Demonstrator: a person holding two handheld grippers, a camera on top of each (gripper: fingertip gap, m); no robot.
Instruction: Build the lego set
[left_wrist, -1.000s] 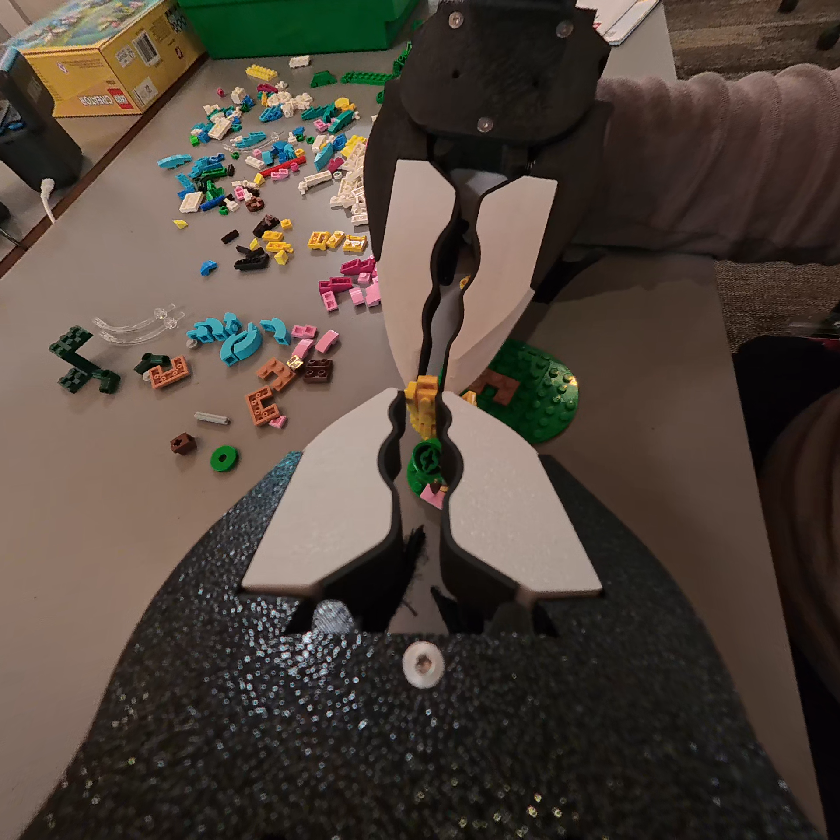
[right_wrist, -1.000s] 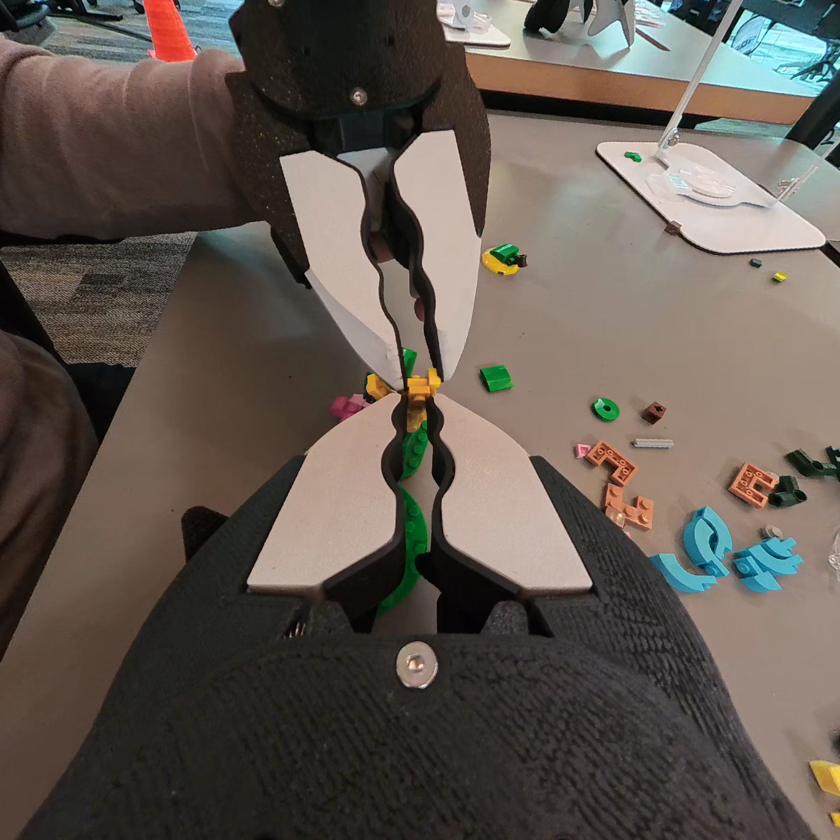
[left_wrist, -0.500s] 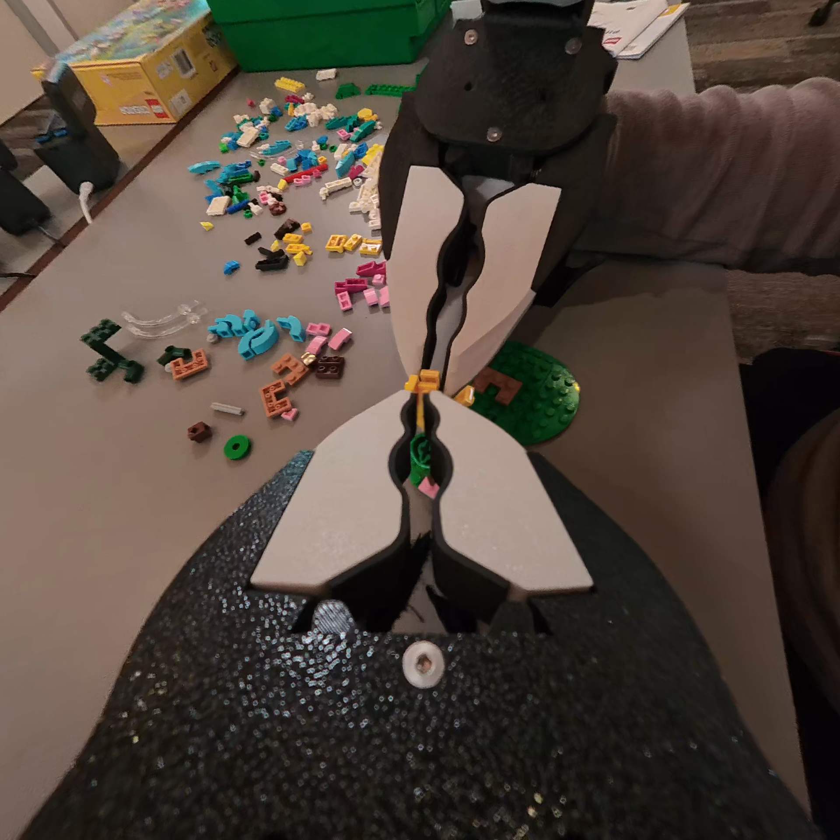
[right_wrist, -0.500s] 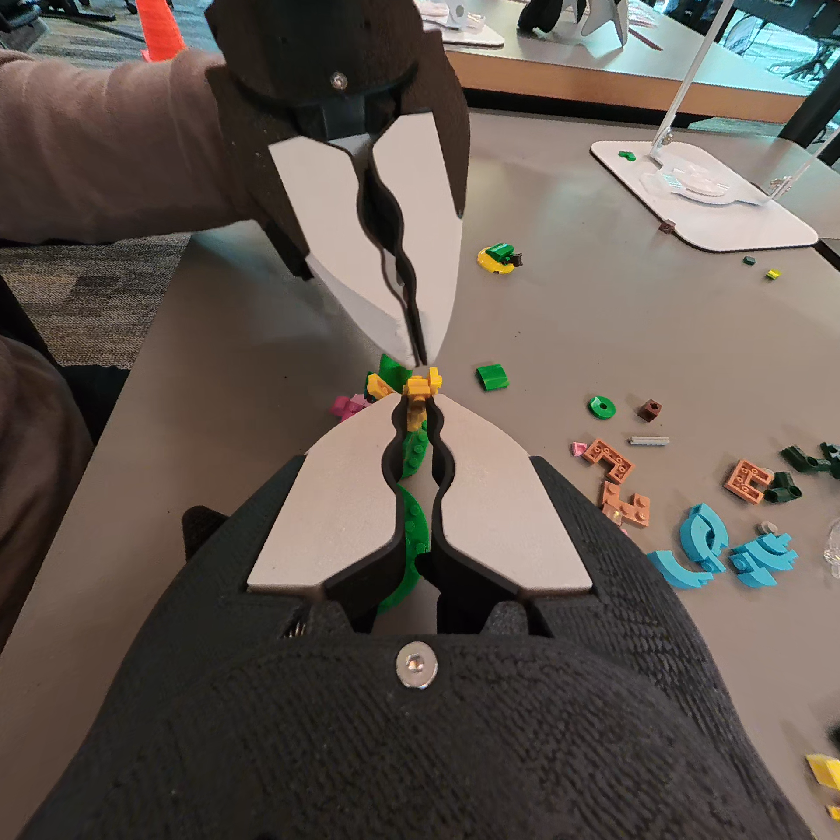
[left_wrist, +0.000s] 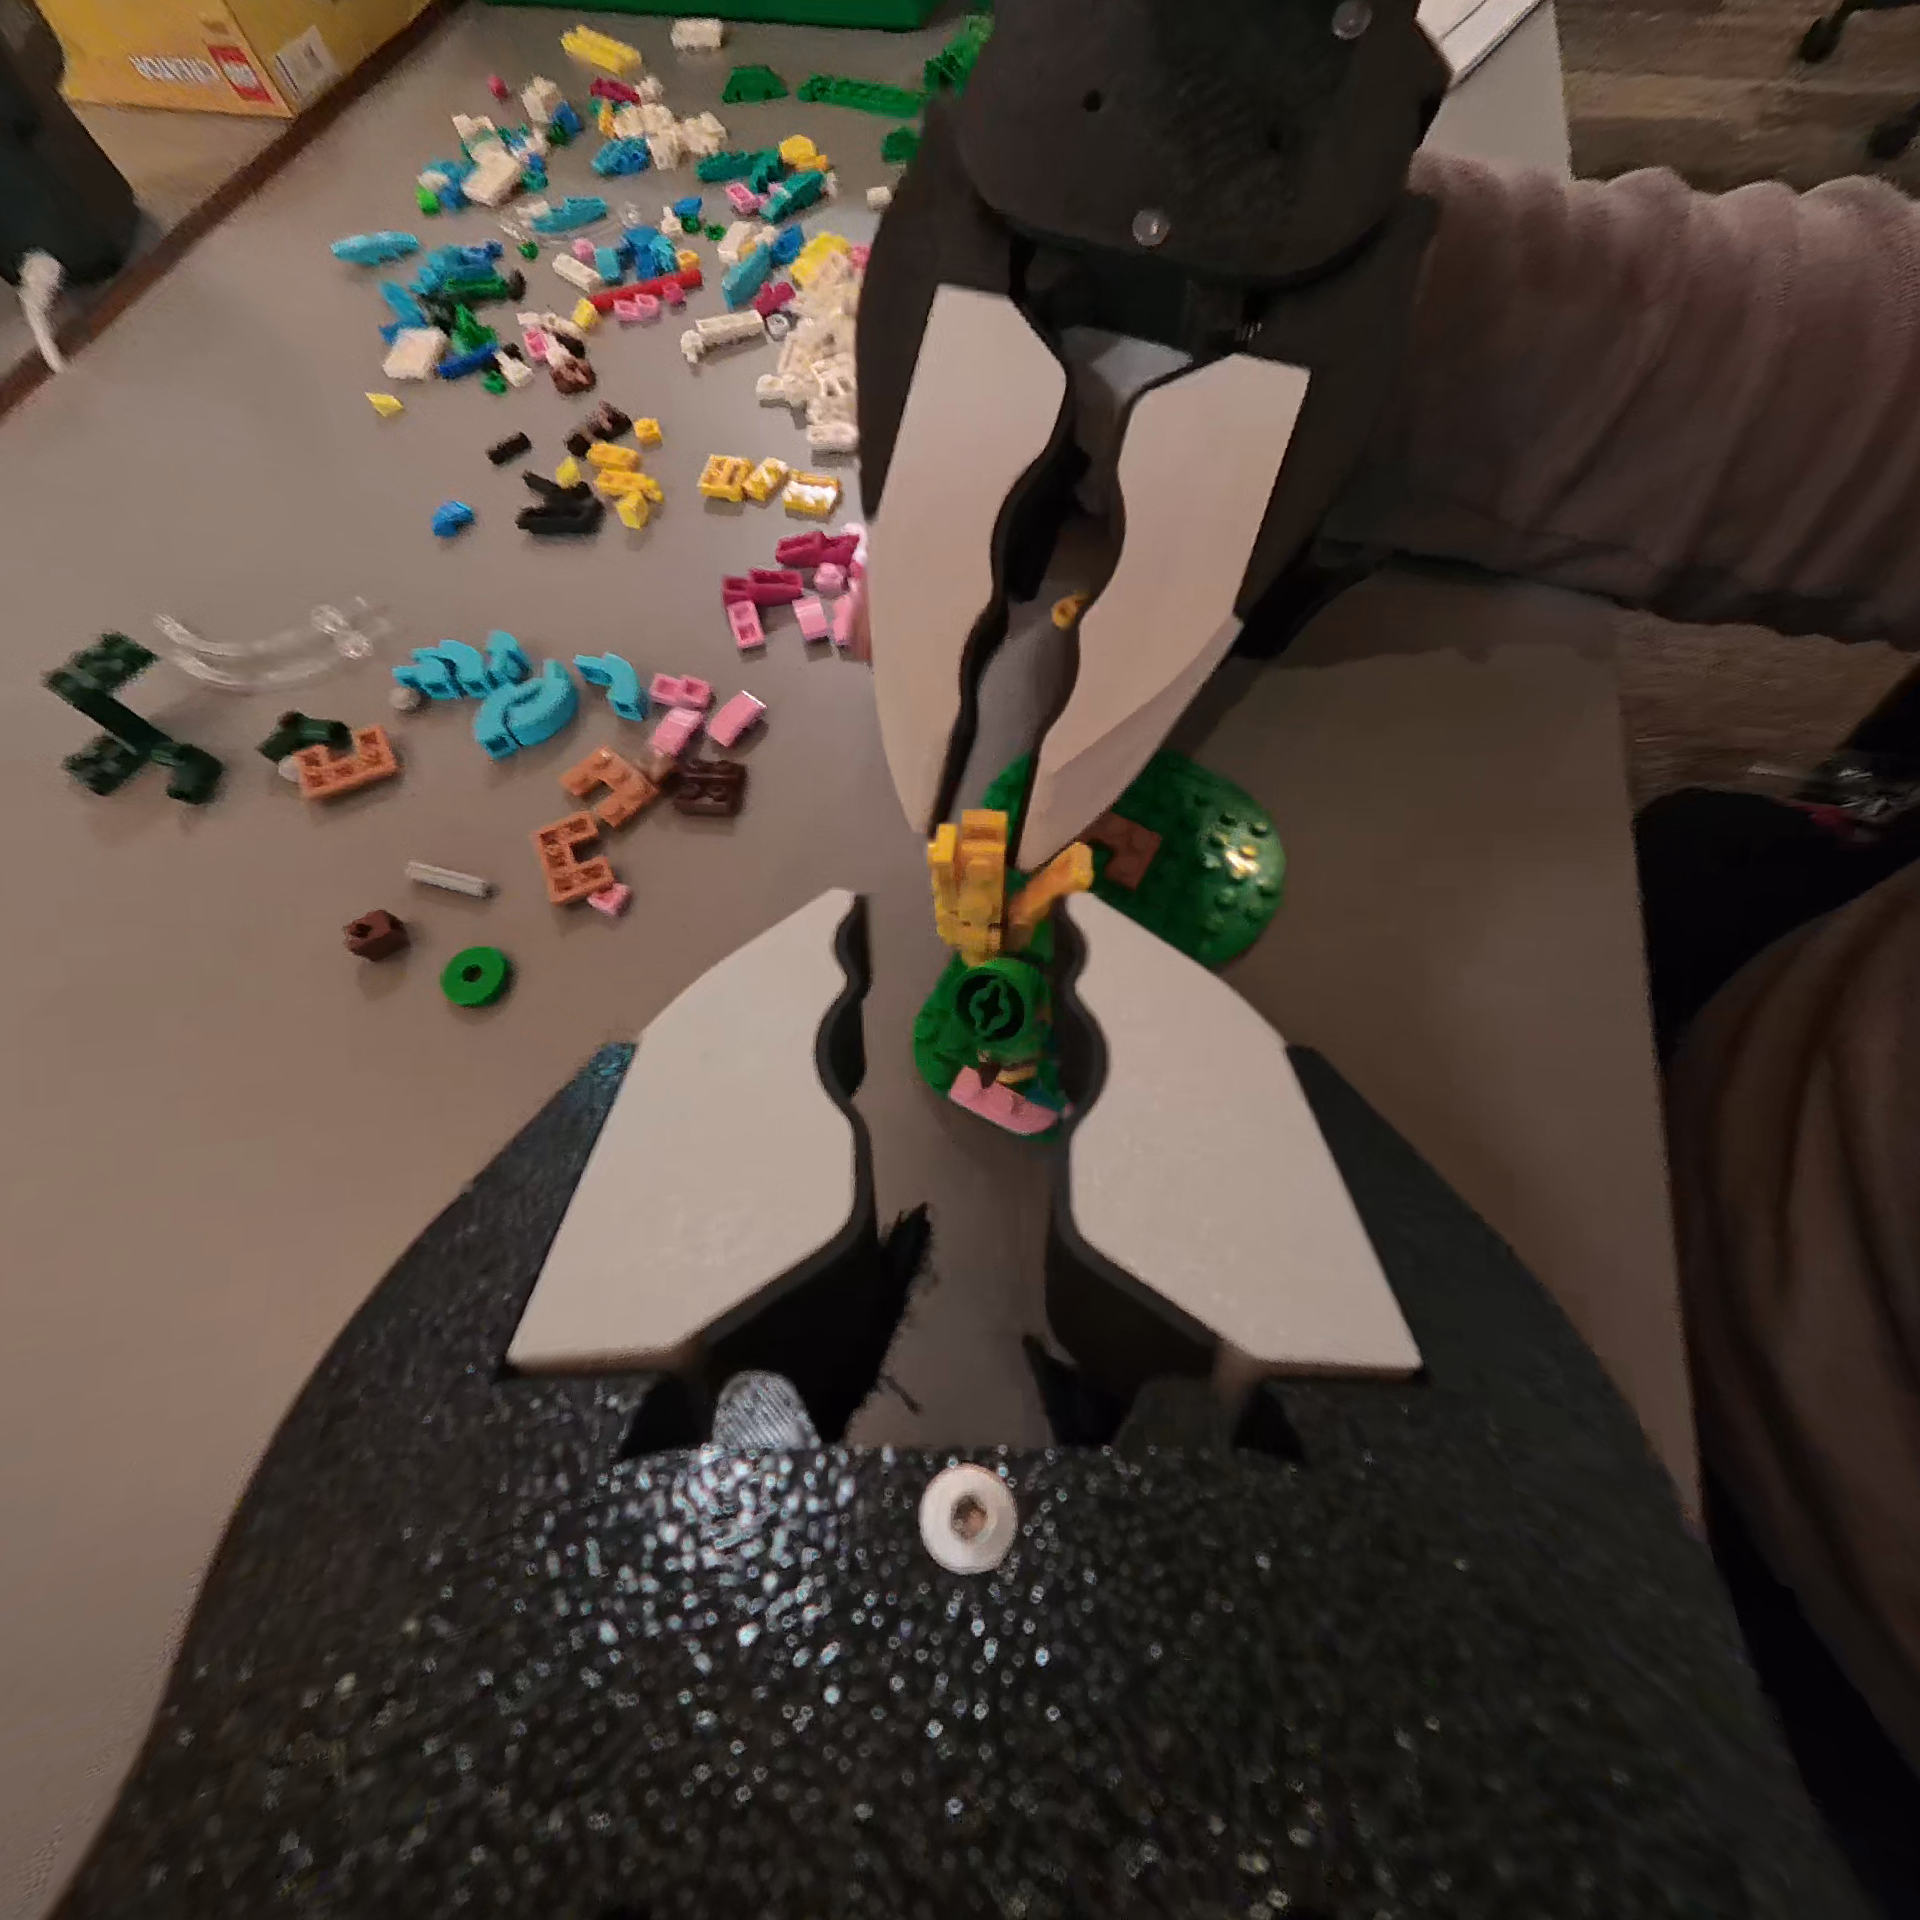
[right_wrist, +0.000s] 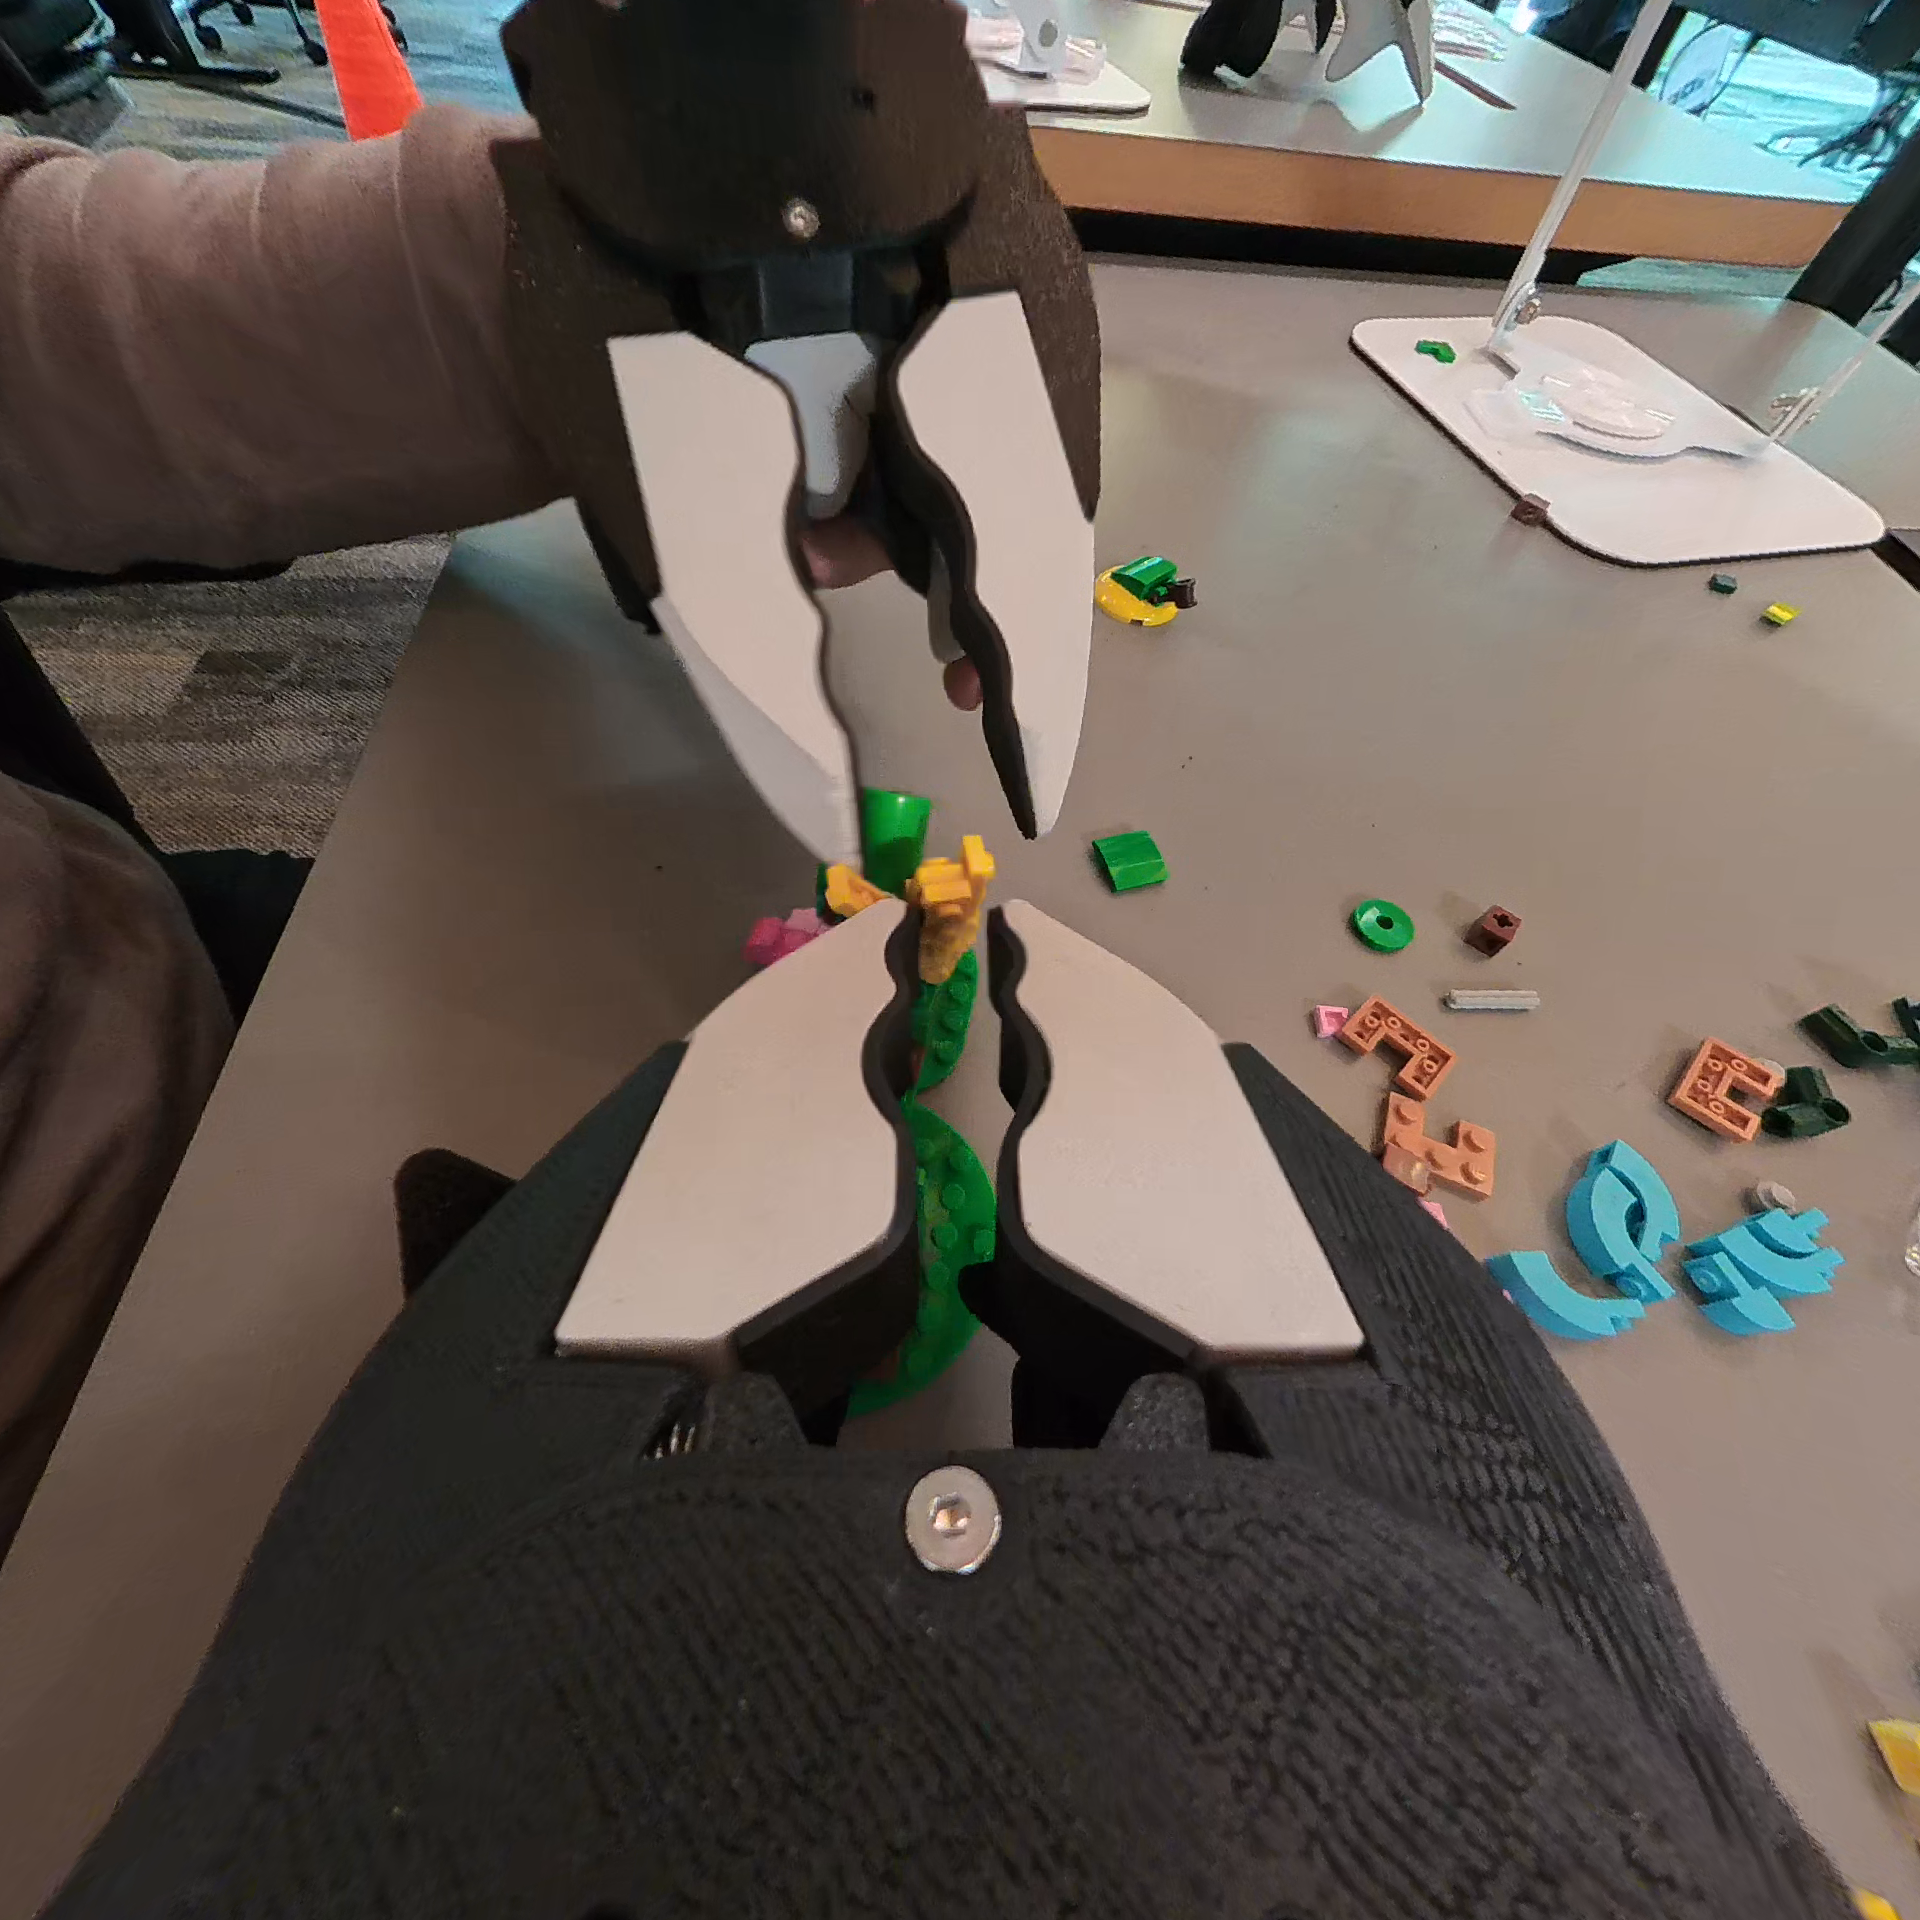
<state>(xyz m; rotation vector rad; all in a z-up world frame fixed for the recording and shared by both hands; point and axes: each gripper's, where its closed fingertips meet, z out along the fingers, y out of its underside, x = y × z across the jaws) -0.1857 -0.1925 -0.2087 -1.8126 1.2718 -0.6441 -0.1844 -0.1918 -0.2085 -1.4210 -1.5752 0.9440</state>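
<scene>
Left gripper (left_wrist: 961, 904) fingers spread apart, empty, just beside yellow piece (left_wrist: 968, 881). Right gripper (right_wrist: 943, 914) pinched on same yellow piece, held above table (left_wrist: 1444, 1039), near round green plate (left_wrist: 1226, 862). Small green assembly (left_wrist: 987, 1023) below, between left fingers. Judged best: keep right grip steady, align studs straight over assembly, press down gently, avoid twisting.
</scene>
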